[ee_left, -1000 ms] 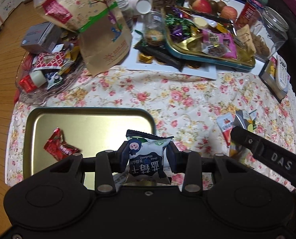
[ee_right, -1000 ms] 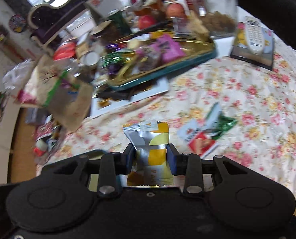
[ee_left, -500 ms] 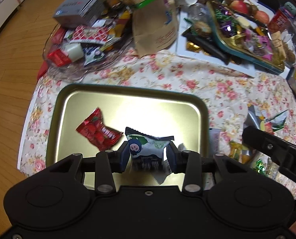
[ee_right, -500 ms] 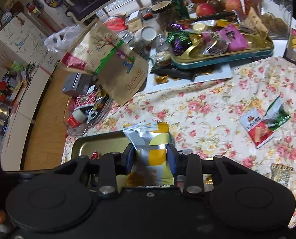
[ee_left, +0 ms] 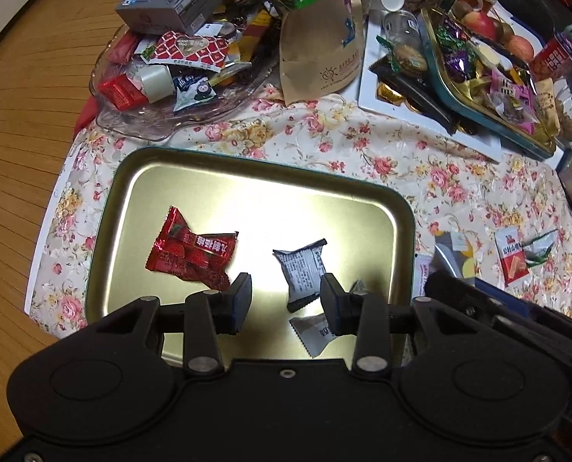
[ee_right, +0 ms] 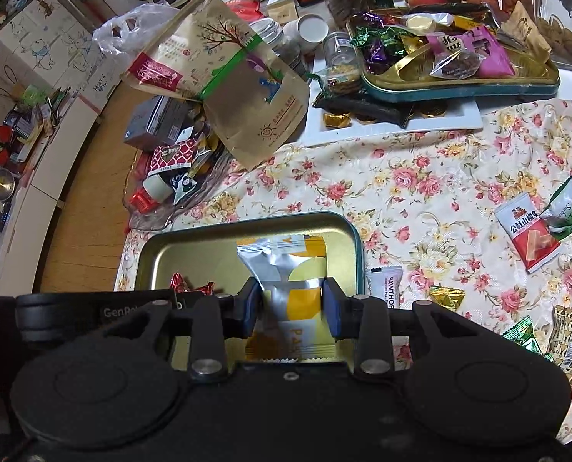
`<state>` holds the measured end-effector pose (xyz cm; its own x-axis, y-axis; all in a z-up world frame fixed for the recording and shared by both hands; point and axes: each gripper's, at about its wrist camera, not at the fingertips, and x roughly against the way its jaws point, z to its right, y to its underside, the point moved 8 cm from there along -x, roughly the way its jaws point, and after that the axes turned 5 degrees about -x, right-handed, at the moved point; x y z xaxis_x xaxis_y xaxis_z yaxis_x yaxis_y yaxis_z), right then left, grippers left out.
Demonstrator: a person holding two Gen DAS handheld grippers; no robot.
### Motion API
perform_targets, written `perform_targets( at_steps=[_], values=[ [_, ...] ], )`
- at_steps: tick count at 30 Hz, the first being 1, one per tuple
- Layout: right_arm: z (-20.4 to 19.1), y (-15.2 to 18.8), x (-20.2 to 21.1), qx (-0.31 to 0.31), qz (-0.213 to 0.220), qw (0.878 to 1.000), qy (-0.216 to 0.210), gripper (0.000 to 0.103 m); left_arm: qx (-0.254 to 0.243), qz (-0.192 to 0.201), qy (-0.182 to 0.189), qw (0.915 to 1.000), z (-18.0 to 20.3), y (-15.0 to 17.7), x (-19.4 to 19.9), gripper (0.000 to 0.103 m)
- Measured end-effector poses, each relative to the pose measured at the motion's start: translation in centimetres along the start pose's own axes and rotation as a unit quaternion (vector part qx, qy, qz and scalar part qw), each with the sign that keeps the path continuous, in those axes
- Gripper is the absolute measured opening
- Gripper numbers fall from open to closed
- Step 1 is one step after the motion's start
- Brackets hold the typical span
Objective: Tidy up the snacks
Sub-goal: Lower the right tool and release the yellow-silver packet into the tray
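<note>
left gripper jaws now apart and empty, the dark blue snack packet it held a moment ago lying released in the gold tray beside the red candy, right gripper clamping the silver-yellow packet over the tray, now nearer it

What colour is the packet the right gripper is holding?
Silver and yellow packet, pinched in the right gripper; clearest in the right wrist view.
</note>
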<state>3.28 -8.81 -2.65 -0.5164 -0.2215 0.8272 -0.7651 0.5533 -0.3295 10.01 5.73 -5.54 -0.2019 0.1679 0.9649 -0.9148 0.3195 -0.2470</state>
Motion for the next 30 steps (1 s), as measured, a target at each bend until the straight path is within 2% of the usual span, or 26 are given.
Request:
perform_targets(
  at_steps=[10,24,30],
  values=[
    [0.2,0.0,-1.0,0.000,-0.005,1.000,0.011,0.037,-0.030,0.004,-0.020,0.9993,0.6,0.4,0.1,0.047],
    [-0.1,0.0,-1.8,0.001,-0.008,1.000,0.015,0.037,-0.020,0.005,-0.016,0.9997,0.0,0.4,0.3,0.047],
    [-0.4,-0.2,-2.0,-0.004,-0.008,1.000,0.010,0.041,-0.017,0.006,-0.013,0.9998,-0.2,0.4,0.4,0.047]
  ],
)
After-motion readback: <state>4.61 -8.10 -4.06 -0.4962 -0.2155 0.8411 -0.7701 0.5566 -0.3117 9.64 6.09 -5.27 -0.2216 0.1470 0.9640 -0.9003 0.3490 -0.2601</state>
